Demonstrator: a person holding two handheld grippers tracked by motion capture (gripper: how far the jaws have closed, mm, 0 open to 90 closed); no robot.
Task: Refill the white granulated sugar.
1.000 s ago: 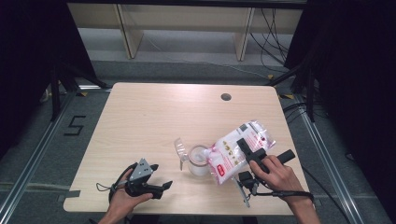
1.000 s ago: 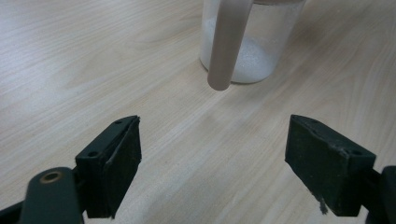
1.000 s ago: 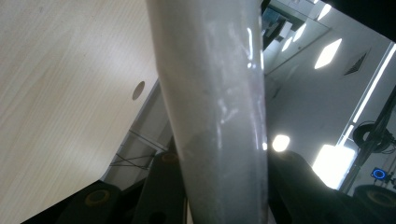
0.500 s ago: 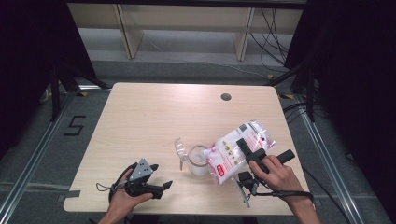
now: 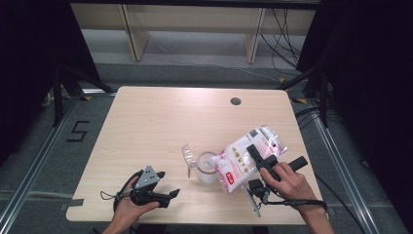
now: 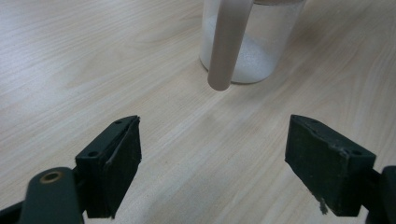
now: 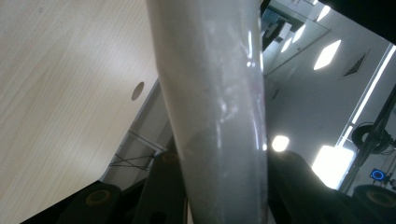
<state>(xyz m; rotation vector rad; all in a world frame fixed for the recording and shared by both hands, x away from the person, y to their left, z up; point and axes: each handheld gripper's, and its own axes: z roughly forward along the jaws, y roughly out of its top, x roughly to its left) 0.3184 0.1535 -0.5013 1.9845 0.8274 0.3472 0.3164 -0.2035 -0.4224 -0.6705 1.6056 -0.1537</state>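
The tabletop (image 5: 160, 126) is pale wood with a fine straight grain and a round cable hole (image 5: 235, 101) near its far edge, right of centre. It stands on a grey floor with metal rails along both sides; a "5" (image 5: 78, 131) is marked on the floor at the left. Beyond the far edge runs a low wooden shelf frame (image 5: 195, 24) with cables trailing under it at the right, and black curtains close off both sides.

A clear jar (image 5: 207, 167) holding white powder stands on the near half of the tabletop, a little right of centre, with a clear scoop (image 5: 188, 155) just beside it on the left. The right tool (image 5: 258, 155) is clamped on a pink-and-white bag (image 5: 248, 157), held tilted with its lower end at the jar's mouth. The left tool (image 5: 168, 196) hovers low over the near left of the tabletop, jaws wide with nothing between them, pointing toward the jar.
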